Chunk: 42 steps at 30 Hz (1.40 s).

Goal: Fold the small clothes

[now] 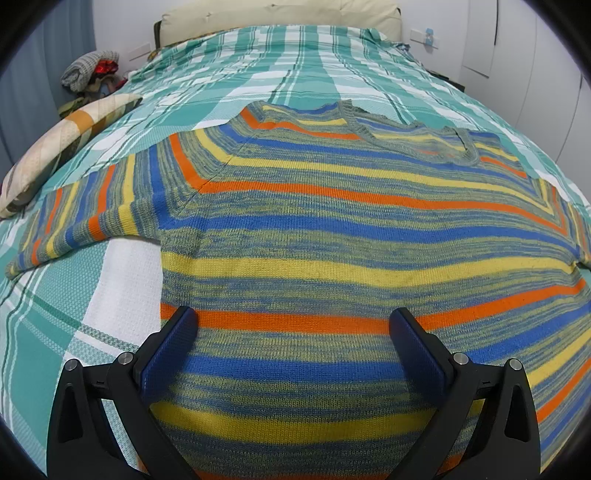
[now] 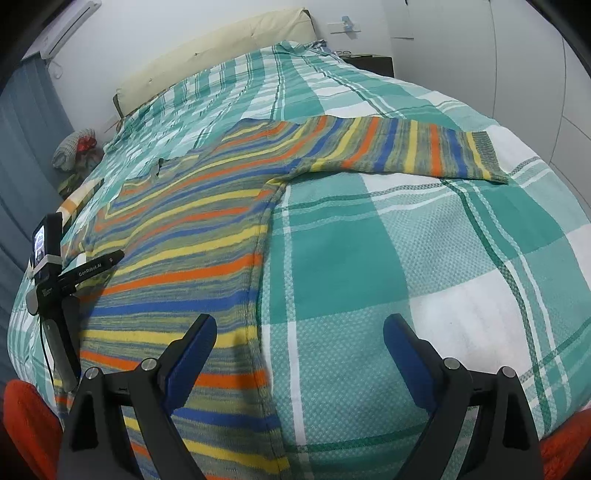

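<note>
A striped knitted sweater (image 1: 332,229) in blue, yellow, orange and grey-green lies flat on the bed, both sleeves spread sideways. In the left wrist view my left gripper (image 1: 293,319) hovers open over the sweater's lower body, its blue pads wide apart with nothing between them. The sweater's left sleeve (image 1: 74,218) stretches to the left. In the right wrist view my right gripper (image 2: 300,326) stands open over the sweater's (image 2: 177,236) right side seam and the bare bedspread. The right sleeve (image 2: 406,151) reaches far right. The left gripper (image 2: 88,267) shows at the left edge there.
The bed carries a teal and white plaid bedspread (image 2: 424,258). A patterned pillow (image 1: 66,147) lies at the bed's left edge, with a pile of clothes (image 1: 90,70) beyond it. A cream headboard (image 1: 280,14) stands against the far wall. Orange fabric (image 2: 26,424) shows at the bottom corners.
</note>
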Motion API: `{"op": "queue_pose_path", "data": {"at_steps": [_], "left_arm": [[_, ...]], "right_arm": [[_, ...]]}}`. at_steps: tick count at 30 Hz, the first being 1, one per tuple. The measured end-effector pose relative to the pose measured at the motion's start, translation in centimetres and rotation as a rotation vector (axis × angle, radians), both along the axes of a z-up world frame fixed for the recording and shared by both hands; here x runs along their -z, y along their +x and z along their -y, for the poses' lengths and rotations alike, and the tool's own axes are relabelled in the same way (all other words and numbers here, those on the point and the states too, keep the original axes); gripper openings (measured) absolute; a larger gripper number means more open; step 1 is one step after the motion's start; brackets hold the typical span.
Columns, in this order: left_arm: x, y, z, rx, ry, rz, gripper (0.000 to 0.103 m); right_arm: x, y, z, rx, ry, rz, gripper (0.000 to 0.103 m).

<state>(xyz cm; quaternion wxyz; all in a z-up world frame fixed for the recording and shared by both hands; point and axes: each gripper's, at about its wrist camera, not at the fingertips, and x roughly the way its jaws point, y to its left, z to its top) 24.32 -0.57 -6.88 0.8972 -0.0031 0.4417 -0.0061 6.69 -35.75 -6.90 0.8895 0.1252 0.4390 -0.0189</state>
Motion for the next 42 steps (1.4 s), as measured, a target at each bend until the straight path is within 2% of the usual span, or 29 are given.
{"op": "queue_pose_path", "data": {"at_steps": [33,42], "left_arm": [[0.0,0.0,0.0,-0.002,0.0,0.001,0.103],[0.0,0.0,0.0,-0.002,0.0,0.001,0.103]], "right_arm": [[-1.3,-1.2,1.3,0.056,0.017,0.037,0.091],[-1.2,-1.0,0.9,0.033,0.02,0.037,0.091]]}}
